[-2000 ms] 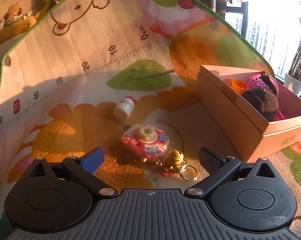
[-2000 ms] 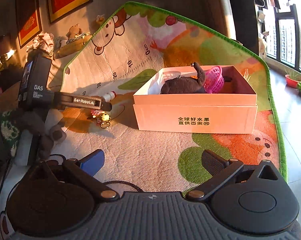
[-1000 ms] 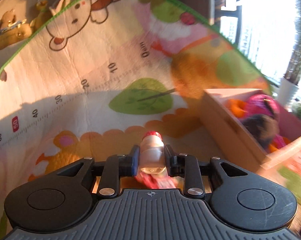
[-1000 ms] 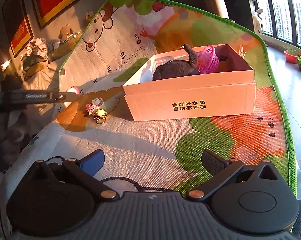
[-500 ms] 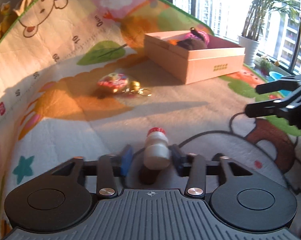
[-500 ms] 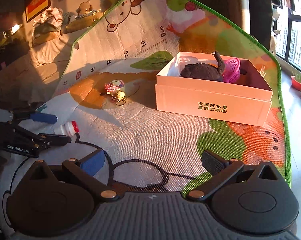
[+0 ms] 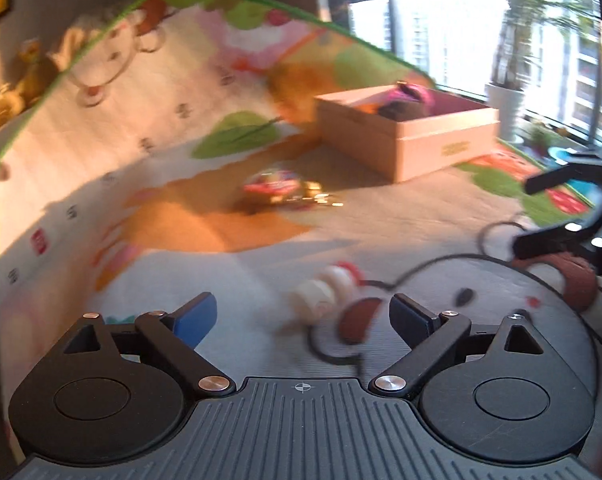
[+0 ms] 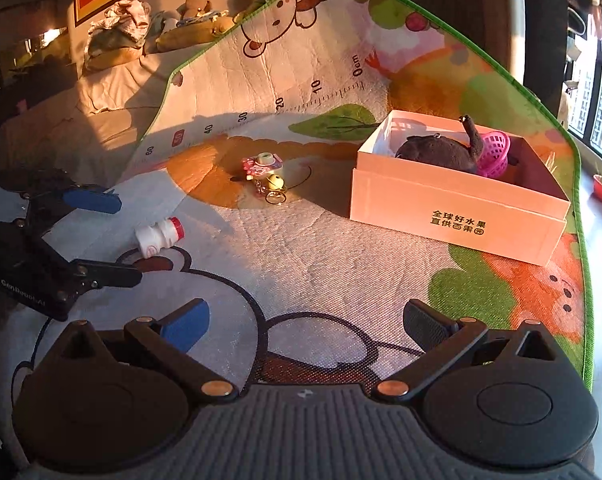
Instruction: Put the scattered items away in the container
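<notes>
White plastic bottle [image 8: 159, 236] with red cap, lying loose on the mat [image 8: 341, 264] between the just-opened, wide left gripper [image 7: 301, 314] fingers, right gripper [image 8: 305, 326] wide and empty; likely light, rigid, slippery, best pinched mid-body.

Left gripper [image 7: 303, 314]: jaws spread wide, having just been opening; both fingers angled downward toward the mat, nothing pressed between the pads. In the right wrist view it enters from the left edge, its blue-padded finger [image 8: 92, 201] uppermost. Right gripper [image 8: 305, 324]: jaws wide apart and empty, pointed downward, seen from the left wrist view at the right edge.
</notes>
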Demonstrator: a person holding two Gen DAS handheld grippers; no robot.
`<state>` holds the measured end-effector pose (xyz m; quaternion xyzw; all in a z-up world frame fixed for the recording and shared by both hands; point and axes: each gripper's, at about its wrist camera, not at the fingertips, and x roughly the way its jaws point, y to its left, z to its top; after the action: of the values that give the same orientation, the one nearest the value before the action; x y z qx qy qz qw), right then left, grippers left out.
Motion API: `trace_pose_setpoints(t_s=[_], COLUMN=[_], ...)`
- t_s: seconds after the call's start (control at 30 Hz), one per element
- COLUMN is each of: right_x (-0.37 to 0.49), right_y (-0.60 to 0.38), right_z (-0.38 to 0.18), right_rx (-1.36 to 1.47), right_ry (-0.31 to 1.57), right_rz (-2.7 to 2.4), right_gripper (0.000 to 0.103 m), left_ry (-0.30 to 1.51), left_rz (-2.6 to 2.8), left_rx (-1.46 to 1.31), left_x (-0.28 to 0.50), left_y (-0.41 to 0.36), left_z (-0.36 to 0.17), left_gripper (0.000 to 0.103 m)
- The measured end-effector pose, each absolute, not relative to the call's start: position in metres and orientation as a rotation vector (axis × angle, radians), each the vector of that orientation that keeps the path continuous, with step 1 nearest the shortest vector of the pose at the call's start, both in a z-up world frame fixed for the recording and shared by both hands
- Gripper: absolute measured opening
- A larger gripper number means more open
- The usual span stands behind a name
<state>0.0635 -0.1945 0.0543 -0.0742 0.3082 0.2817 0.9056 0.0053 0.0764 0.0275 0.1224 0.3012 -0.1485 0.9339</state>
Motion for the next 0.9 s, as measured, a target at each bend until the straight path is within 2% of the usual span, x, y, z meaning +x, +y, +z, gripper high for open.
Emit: trace_pose_setpoints(t_s=[0.1, 0.23, 0.3, 0.37, 0.57, 0.63, 0.7, 0.73, 0.83, 0.87, 0.9], right_x=[0.066, 0.075, 0.085, 0.102, 0.174, 0.195, 0.212, 0.218, 0.229, 0.230, 0.230], right_y=[-0.196, -0.183, -0.167, -0.145, -0.072, -0.051, -0.034, -0.027, -0.010, -0.007, -0.007], right_z=[0.055, 0.064, 0.072, 0.080, 0.077, 0.070, 0.063, 0.059, 0.048, 0.045, 0.044], right_rx=[-0.146, -0.157, -0.192, -0.219, -0.277, -0.297, -0.302, -0.306, -0.340, -0.355, -0.356], right_ry=[0.631, 0.604, 0.594, 0.606, 0.651, 0.660, 0.673, 0.684, 0.720, 0.731, 0.740], right_rz=[0.572, 0.592, 0.641, 0.684, 0.672, 0.646, 0.624, 0.619, 0.632, 0.638, 0.647], right_gripper=[0.103, 0.102, 0.081, 0.064, 0.064, 0.067, 0.077, 0.077, 0.077, 0.073, 0.065], left_ry=[0.628, 0.670, 0.661, 0.658, 0.639, 0.626, 0.620, 0.619, 0.624, 0.623, 0.622], left_rz=[-0.313, -0.256, -0.237, -0.189, -0.115, -0.123, -0.132, -0.136, -0.144, -0.145, -0.145], left_rx=[0.272, 0.161, 0.124, 0.129, 0.068, 0.053, 0.025, 0.009, -0.033, -0.036, -0.036], left_x=[0.014, 0.027, 0.027, 0.027, 0.024, 0.022, 0.022, 0.022, 0.024, 0.024, 0.024], left_y=[0.064, 0.063, 0.062, 0.061, 0.069, 0.071, 0.075, 0.077, 0.082, 0.082, 0.082], left_z=[0.019, 0.010, 0.007, 0.003, 0.001, 0.002, 0.002, 0.001, 0.000, 0.000, 0.000], left_gripper=[0.096, 0.096, 0.096, 0.097, 0.098, 0.098, 0.098, 0.099, 0.099, 0.099, 0.099])
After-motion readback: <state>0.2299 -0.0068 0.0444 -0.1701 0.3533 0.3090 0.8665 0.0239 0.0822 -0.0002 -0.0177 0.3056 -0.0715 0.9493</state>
